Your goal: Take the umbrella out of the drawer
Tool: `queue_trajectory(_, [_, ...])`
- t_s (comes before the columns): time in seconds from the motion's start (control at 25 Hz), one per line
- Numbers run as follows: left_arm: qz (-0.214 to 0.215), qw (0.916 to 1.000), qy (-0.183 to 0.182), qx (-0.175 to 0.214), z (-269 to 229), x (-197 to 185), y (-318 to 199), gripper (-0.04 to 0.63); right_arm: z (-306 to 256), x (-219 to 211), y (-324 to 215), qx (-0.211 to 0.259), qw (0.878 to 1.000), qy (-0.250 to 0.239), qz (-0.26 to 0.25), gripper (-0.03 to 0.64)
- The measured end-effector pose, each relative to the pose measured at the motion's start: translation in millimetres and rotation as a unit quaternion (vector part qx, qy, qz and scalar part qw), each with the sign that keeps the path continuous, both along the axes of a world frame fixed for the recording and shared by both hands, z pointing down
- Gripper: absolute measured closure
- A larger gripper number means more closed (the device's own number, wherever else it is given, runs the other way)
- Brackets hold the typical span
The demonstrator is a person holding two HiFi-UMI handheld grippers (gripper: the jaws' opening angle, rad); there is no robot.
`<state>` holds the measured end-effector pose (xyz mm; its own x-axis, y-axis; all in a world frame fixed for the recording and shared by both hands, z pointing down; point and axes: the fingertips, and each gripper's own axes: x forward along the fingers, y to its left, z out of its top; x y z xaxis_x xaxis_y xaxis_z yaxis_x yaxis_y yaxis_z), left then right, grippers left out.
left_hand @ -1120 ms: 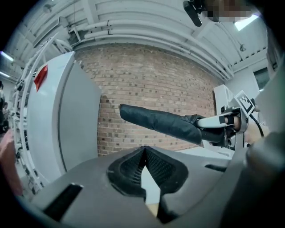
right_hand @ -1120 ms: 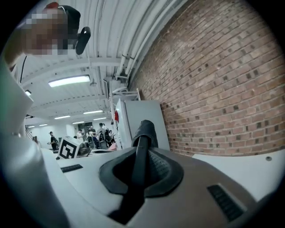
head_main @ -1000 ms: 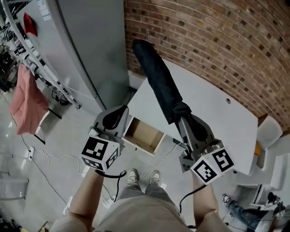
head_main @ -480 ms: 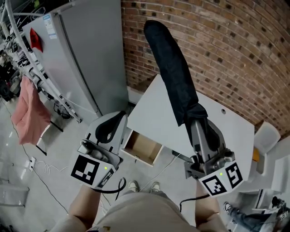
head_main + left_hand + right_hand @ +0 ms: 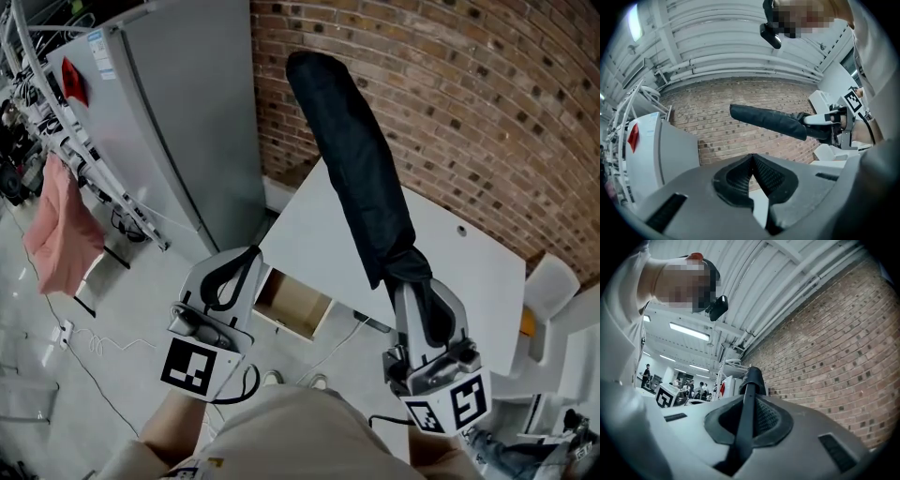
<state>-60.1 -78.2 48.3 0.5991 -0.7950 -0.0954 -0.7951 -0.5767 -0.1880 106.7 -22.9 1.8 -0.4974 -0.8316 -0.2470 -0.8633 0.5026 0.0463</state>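
The folded black fabric umbrella [image 5: 352,169] is out of the open light-wood drawer [image 5: 281,291]. It is raised high above and to the right of the drawer, and its free end points toward the red brick wall [image 5: 469,94] behind the drawer. The right gripper [image 5: 417,286] has its fingers closed almost fully on a narrow part at the near end of the umbrella. The whole length therefore projects unsupported beyond the grip. The left gripper [image 5: 232,272], just left of the drawer, has its fingers pressed together on nothing.

- **Rotation in the grip:** the long overhang acts as a lever, so the umbrella can pivot between the fingers and droop or drop back toward the drawer.
- **Slippage:** if the fingers pinch only loose fabric, the body can slide out.
- **Tip strike:** a swing away from the drawer can drive the far tip into the brick wall.
- **Placement:** laid on the white surface [image 5: 319,234] above the drawer, the rounded umbrella can roll off the edge if released near it.
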Motion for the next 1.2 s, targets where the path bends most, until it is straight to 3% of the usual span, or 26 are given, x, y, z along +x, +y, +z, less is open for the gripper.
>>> queue_trajectory(0.56, [0.003, 0.9990, -0.013, -0.044, 47, 20, 4, 0.588, 63, 10, -14, -0.084, 0.996, -0.015, -0.012, 0.594])
queue_trajectory(1.2, [0.007, 0.9983, -0.012, -0.057, 50, 25, 14, 0.588, 73, 15, -11, -0.119, 0.992, -0.024, -0.016, 0.594])
